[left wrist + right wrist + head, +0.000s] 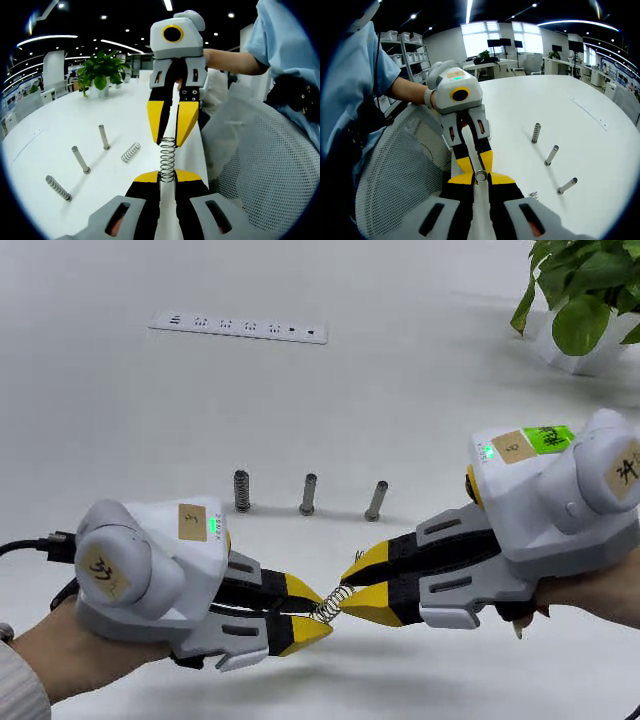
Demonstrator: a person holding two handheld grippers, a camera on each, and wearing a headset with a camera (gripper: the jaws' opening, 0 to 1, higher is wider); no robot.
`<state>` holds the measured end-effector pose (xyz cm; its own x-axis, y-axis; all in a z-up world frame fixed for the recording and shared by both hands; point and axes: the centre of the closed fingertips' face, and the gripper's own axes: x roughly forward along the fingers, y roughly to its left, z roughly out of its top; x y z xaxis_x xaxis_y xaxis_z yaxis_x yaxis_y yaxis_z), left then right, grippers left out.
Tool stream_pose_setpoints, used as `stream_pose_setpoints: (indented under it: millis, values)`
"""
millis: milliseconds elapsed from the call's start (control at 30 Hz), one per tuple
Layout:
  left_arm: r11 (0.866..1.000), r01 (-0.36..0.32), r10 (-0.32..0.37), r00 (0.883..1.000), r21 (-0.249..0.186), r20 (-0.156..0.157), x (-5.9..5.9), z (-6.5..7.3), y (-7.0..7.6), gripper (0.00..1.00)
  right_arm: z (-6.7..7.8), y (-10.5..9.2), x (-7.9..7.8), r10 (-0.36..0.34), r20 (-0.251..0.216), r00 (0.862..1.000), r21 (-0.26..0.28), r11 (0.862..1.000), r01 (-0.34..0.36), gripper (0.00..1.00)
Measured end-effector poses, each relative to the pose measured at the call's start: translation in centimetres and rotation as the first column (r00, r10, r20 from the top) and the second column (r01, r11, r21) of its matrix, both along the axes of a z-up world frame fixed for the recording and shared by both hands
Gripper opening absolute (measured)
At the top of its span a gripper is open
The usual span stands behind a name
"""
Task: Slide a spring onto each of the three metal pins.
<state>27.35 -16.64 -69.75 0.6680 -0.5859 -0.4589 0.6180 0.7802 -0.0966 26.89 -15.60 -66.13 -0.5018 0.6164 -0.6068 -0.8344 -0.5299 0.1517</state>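
A power strip (pixel 238 327) lies far back on your worktop (pixel 120 420), with a potted plant (pixel 580 290) at the far right. Three metal pins stand upright in a row beyond the tools. In the head view, the left pin (pixel 241 490) already wears a spring, while the middle pin (pixel 308 494) and right pin (pixel 376 500) are bare. A loose spring (pixel 130 152) lies on the worktop between the pins and your tools. The held spring (pixel 333 602) hangs in the air between both tools, well short of the pins. Your left tool (pixel 326 612) is pinched onto one end, and your right tool (pixel 343 590) is closed narrowly on the other.
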Motion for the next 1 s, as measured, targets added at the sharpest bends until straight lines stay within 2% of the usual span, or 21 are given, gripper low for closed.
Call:
stream_pose_setpoints:
  millis: [333, 667, 767, 1000]
  values:
    - [1.0, -0.002, 0.002, 1.0, -0.001, 0.008, 0.1, 0.1, -0.1, 0.09, 0.3, -0.2, 0.0, 0.02, 0.03, 0.999, -0.009, 1.0, -0.02, 0.12]
    - [1.0, -0.001, 0.001, 1.0, 0.003, -0.002, 0.0, -0.4, -0.3, 0.09, -0.2, -0.4, -0.2, 0.058, 0.062, 0.996, -0.032, 0.998, -0.056, 0.12]
    - [1.0, -0.004, 0.004, 1.0, 0.0, -0.003, 0.0, -0.4, -0.3, 0.09, -0.3, -0.7, -0.1, 0.095, 0.096, 0.991, -0.042, 0.995, -0.091, 0.19]
    - [1.0, 0.001, -0.001, 1.0, 0.004, -0.003, 0.0, -0.4, -0.4, 0.09, -0.9, -0.6, -0.4, 0.183, 0.146, 0.972, -0.101, 0.98, -0.17, 0.19]
